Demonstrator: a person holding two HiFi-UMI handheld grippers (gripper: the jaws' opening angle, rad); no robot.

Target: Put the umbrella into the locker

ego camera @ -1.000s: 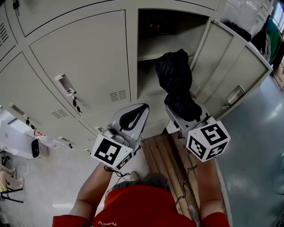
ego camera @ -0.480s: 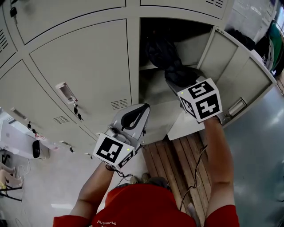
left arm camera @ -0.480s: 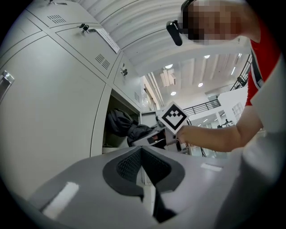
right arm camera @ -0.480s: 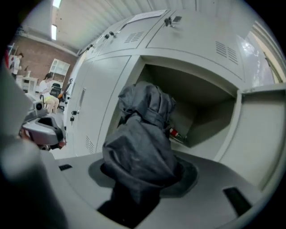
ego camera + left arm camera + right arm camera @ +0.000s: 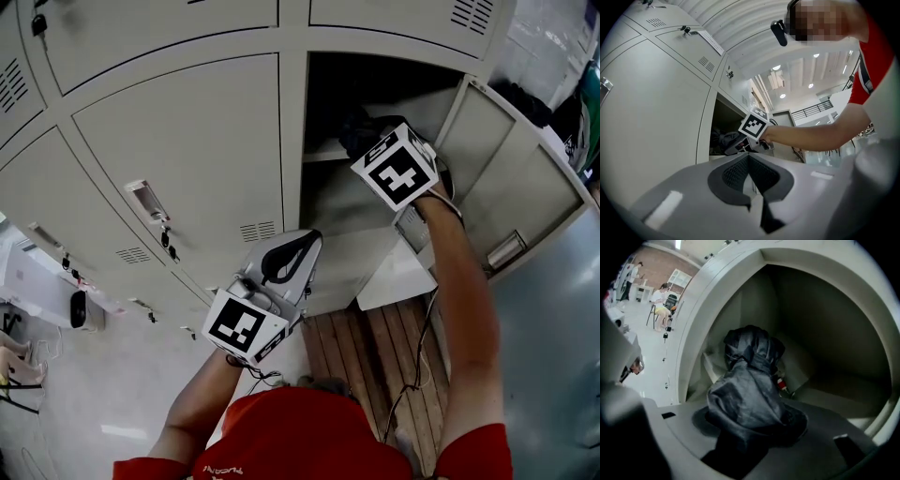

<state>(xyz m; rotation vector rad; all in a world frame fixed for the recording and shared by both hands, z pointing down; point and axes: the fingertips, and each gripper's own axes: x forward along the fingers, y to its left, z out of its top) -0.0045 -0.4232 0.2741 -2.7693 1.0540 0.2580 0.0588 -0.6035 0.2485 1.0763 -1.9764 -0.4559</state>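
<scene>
Right gripper (image 5: 747,425) clamps the black umbrella (image 5: 750,380) inside the locker (image 5: 825,333) (door (image 5: 525,178) swung wide); left gripper (image 5: 749,161), closed and empty, hangs outside.

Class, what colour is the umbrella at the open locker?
The umbrella is black; the right gripper view shows it best.

Brown slatted wooden platform (image 5: 339,349) is lying on glossy grey floor (image 5: 553,356); round white ceiling lamps (image 5: 782,96) are shining.
</scene>
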